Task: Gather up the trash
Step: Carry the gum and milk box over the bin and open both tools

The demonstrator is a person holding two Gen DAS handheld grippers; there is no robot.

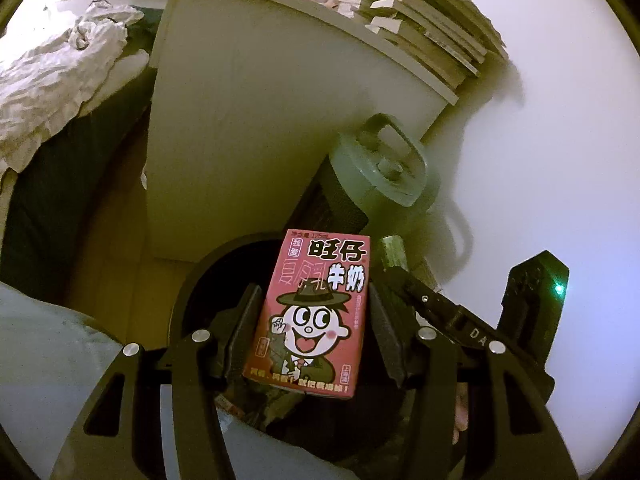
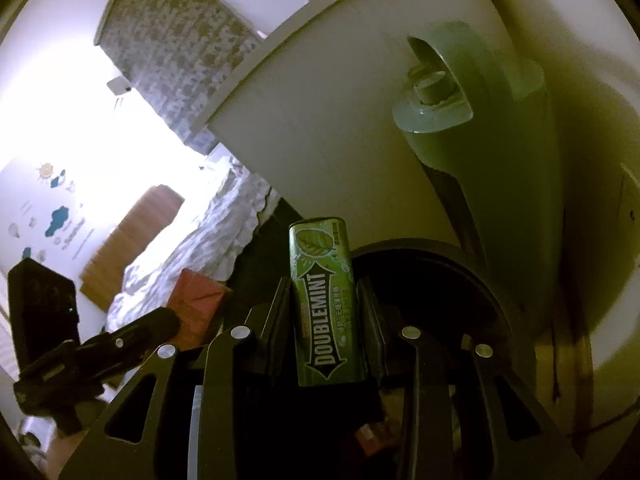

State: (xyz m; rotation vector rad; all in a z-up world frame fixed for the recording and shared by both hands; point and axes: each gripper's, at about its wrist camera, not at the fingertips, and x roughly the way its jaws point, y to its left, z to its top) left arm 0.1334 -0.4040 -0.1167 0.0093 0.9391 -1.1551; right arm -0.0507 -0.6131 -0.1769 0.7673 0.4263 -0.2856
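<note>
The left gripper (image 1: 312, 320) is sitting closest to the camera, and its two black fingers are squeezing a pink milk carton (image 1: 310, 316) from both sides. The jaws are standing only as wide as the carton. A smiling cartoon boy in a hat is showing on the front of the carton. The carton is hanging right over the round black trash bin (image 1: 200, 280), and some wrappers are lying down inside it. The right gripper (image 1: 460, 320) is poking in just beside the carton on the right.

In the right wrist view, the right gripper (image 2: 324, 320) is pinching a green Doublemint gum tin (image 2: 326, 308) between its fingers. The jaws are standing narrow, just as wide as the tin. The tin is standing upright over the edge of the trash bin (image 2: 460, 264). The left gripper (image 2: 100, 356) is showing low on the left, with the pink milk carton (image 2: 196, 300) peeking out beside it.

Just behind the bin, a pale green water bottle (image 1: 380, 168) with a loop handle is leaning against a white cabinet (image 1: 260, 120). A stack of books (image 1: 432, 28) is lying on top of the cabinet. Farther away, a bed with crumpled white bedding (image 1: 60, 72) is sitting to the left.
</note>
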